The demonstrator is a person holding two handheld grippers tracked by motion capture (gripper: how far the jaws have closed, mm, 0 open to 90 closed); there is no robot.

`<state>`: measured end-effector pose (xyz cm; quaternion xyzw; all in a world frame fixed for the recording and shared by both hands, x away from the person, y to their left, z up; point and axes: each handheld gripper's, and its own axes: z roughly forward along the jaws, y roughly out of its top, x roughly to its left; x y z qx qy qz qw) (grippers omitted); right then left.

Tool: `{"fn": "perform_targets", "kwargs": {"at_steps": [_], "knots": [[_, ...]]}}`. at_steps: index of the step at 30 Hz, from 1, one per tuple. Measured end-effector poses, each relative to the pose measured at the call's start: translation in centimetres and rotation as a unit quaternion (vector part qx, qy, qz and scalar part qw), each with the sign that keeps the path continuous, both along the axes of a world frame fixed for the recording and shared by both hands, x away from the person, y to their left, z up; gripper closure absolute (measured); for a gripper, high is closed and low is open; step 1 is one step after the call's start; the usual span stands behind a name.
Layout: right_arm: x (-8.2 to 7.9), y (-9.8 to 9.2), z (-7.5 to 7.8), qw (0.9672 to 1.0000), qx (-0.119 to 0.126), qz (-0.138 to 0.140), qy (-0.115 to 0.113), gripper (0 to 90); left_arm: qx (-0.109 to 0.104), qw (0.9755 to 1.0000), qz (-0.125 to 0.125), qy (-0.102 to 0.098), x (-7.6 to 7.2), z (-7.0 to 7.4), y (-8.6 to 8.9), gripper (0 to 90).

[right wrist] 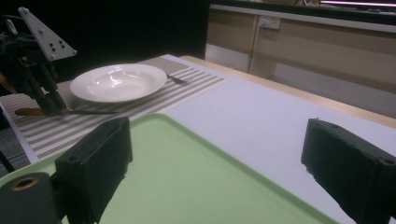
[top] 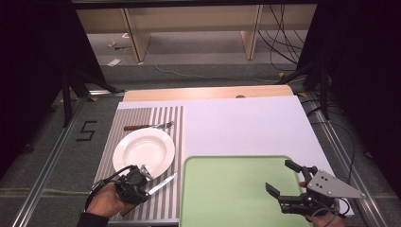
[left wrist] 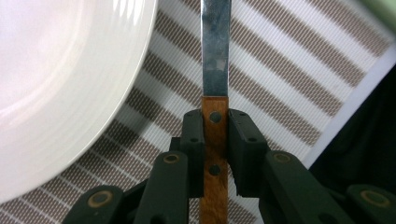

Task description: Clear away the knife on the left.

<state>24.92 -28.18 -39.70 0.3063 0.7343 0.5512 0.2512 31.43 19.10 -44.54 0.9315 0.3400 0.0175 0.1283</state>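
My left gripper (top: pixel 143 185) (left wrist: pixel 215 122) is shut on the brown wooden handle of a table knife (left wrist: pixel 215 70). The knife (top: pixel 163 181) lies low over the striped placemat (top: pixel 166 124), just right of the white plate (top: pixel 143 150), blade pointing toward the green tray (top: pixel 236 189). A fork (top: pixel 149 126) with a brown handle rests beyond the plate. My right gripper (top: pixel 283 177) (right wrist: pixel 219 168) hovers open over the tray's right part (right wrist: pixel 187 177), nothing between its jaws. The right gripper view also has the plate (right wrist: pixel 116 81), fork (right wrist: pixel 175 79) and left gripper (right wrist: pixel 44 95).
A white board (top: pixel 246 125) covers the table behind the tray, with a wooden edge (top: pixel 208 92) at the back. The placemat's stripes (left wrist: pixel 280 70) end near the table's front left edge. Cables (top: pixel 279 38) and shelving stand on the floor beyond.
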Motion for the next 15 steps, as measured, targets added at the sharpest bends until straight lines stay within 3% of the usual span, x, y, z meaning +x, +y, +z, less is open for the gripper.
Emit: {"fn": "perform_targets", "kwargs": {"at_steps": [3, 5, 9, 13, 15], "knots": [[0.0, 0.0, 0.0, 1.0000, 0.001, 0.000, 0.000, 9.7, -0.019, 0.9998, 0.001, -0.006, -0.1, 0.3, -0.2, 77.1], [0.0, 0.0, 0.0, 1.0000, 0.001, 0.000, 0.000, 9.7, -0.045, 0.9989, 0.006, -0.010, -0.1, 0.6, -0.3, 77.0], [0.0, 0.0, 0.0, 1.0000, 0.001, 0.000, 0.000, 9.7, -0.092, 0.9951, 0.014, -0.033, 0.1, 1.1, -0.3, 77.0], [0.0, 0.0, 0.0, 1.0000, 0.002, 0.000, 0.000, 9.7, -0.132, 0.9900, 0.024, -0.042, 0.1, 1.4, -0.5, 77.0], [0.0, 0.0, 0.0, 1.0000, 0.000, 0.000, 0.000, 9.7, -0.141, 0.9884, 0.024, -0.049, 0.0, 1.5, -0.8, 77.0]]}}
